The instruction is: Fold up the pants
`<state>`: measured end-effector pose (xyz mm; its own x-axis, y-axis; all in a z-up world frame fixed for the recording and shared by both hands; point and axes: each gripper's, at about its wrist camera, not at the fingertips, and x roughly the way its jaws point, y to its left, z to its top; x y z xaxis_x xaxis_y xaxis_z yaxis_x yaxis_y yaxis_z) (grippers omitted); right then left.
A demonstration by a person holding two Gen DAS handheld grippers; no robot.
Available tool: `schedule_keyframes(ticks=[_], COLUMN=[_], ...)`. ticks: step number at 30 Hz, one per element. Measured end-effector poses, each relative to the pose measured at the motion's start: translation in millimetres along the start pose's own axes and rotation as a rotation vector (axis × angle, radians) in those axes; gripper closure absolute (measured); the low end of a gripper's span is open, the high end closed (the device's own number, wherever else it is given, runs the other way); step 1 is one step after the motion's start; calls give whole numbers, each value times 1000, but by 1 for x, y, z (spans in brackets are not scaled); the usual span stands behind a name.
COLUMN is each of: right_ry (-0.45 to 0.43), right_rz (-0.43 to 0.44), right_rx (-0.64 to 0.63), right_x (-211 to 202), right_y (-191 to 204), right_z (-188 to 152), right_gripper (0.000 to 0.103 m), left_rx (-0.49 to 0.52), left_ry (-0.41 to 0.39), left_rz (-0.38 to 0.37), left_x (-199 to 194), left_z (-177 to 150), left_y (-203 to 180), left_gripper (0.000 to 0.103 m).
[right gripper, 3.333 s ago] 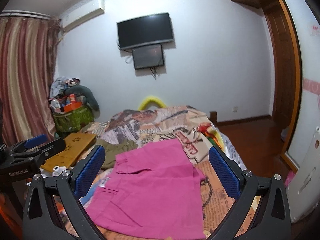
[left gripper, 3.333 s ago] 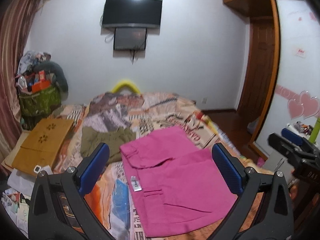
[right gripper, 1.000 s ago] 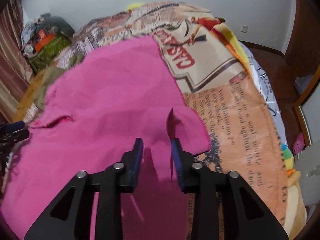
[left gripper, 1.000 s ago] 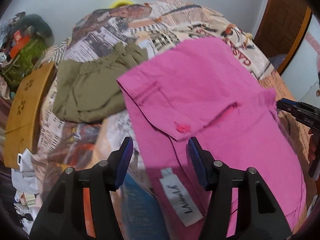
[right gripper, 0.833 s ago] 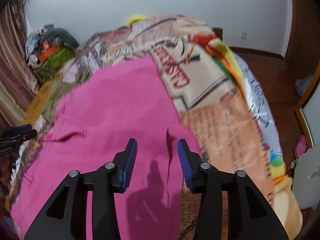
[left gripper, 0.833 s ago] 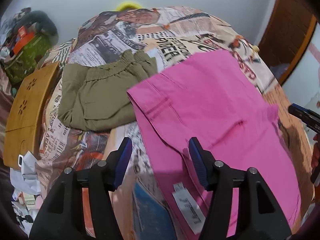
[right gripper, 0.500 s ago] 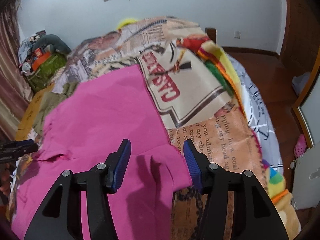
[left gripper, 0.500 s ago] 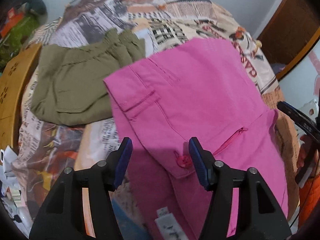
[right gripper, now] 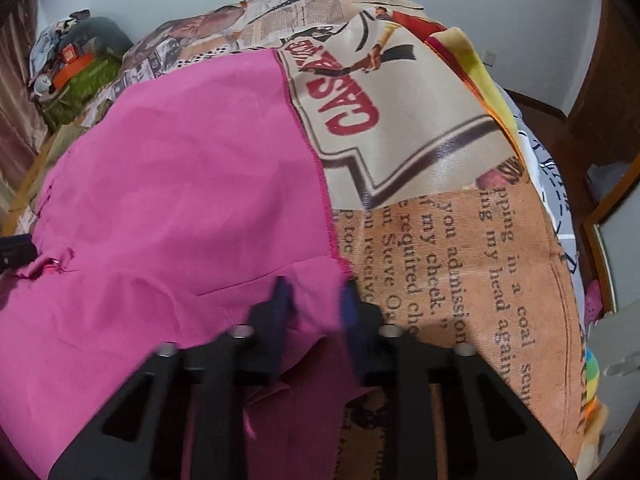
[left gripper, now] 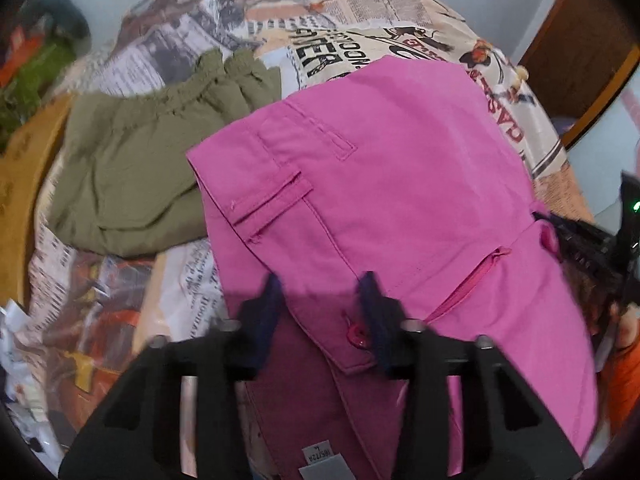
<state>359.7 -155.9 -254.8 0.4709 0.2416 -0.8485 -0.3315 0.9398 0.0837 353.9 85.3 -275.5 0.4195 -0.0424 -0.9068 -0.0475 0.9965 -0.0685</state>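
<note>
Pants (left gripper: 400, 184) pink, lower part cut off; left claw (left gripper: 322, 312), right claw (right gripper: 314, 308) just closing, fabric between, grip blurred.

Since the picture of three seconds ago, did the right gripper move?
Yes. The right gripper came down toward the bed: the wall television left its view, and its jaws have just been closing on the pink pants edge.

A: What else was on the bed?
B: Olive-green shorts (left gripper: 132, 168), crumpled, lay on a newspaper-print bedspread (right gripper: 432, 208) with red lettering.
A: Off the bed?
B: A wooden board (left gripper: 20, 184) sat at the left edge, a green bag (right gripper: 80, 80) with orange clutter stood by the curtain (right gripper: 16, 120), and a brown door (left gripper: 580, 52) was at right.
</note>
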Motion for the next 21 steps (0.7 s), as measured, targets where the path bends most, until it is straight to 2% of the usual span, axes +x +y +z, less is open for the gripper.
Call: schedule_keyframes(ticks=[1, 4, 8, 11, 18, 21], right_ry=[0, -7, -18, -20, -21, -54], right_rz=[0, 3, -22, -28, -139, -77], right_rx=[-1, 8, 14, 24, -15, 23], right_x=[1, 2, -2, -7, -24, -51], right_y=[-1, -3, -5, -11, -21, -25], right_z=[1, 1, -4, -8, -14, -15], right_gripper=[94, 96, 98, 98, 99, 96], left_rx=[4, -11, -22, 20, 13, 16], left_ry=[-2, 22, 27, 29, 46, 41], left_rz=[62, 76, 75, 75, 61, 69], left_x=[2, 11, 14, 15, 20, 14], left_z=[0, 0, -1, -3, -4, -3], left_y=[-2, 2, 8, 7, 8, 8], left_gripper=[93, 95, 95, 95, 95, 95])
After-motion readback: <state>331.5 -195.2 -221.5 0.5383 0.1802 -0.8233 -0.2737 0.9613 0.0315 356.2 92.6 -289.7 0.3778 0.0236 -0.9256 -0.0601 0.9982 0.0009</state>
